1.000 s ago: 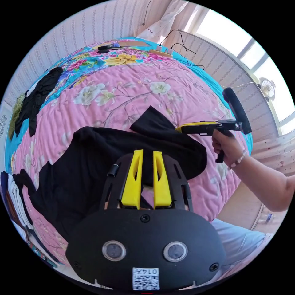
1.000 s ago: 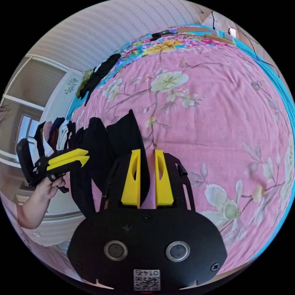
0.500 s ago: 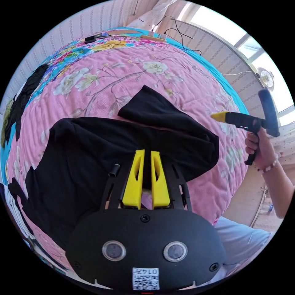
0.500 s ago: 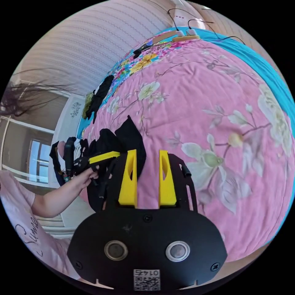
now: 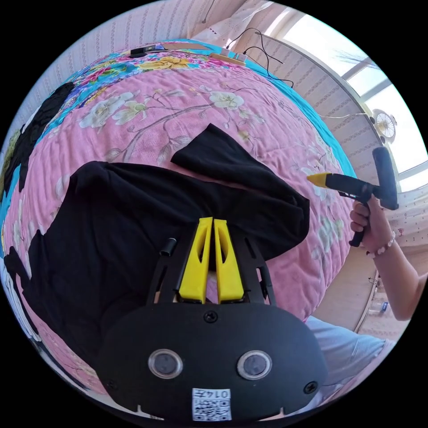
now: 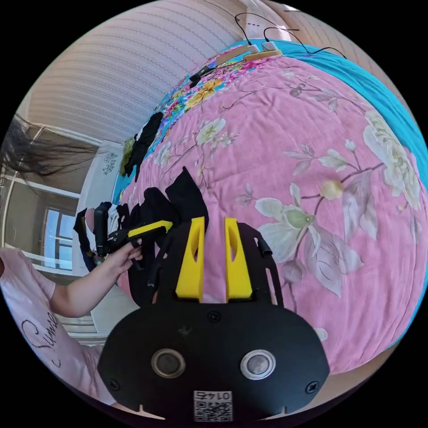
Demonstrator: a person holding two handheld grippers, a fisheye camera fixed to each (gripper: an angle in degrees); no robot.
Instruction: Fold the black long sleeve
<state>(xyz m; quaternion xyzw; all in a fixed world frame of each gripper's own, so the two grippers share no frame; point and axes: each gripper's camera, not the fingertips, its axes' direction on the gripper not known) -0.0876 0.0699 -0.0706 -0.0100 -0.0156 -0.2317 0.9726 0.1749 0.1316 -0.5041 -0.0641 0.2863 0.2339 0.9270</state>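
The black long sleeve [image 5: 111,223] lies spread on a pink flowered bedspread [image 5: 156,116], with one sleeve [image 5: 223,156] folded across its upper part. My left gripper [image 5: 211,220] has its yellow jaws pressed together on a pinch of the shirt's cloth near the middle, and wrinkles run out from the tips. My right gripper [image 5: 318,179] hovers off the shirt's right edge in a person's hand. In the right gripper view its jaws [image 6: 214,220] stand a little apart over bare bedspread [image 6: 312,156], beside the shirt [image 6: 187,200]. The left gripper [image 6: 154,229] sits over the shirt there.
A heap of dark clothes [image 5: 31,129] lies on the bed's far left. A power strip with cables [image 5: 227,58] rests at the far end. Stacked clothes [image 6: 89,214] stand past the bed's edge. The person's leg [image 5: 343,343] is by the near right side.
My left jaws have closed onto the shirt cloth. My right gripper let go of the sleeve, drew away to the right, opened wide, then narrowed again.
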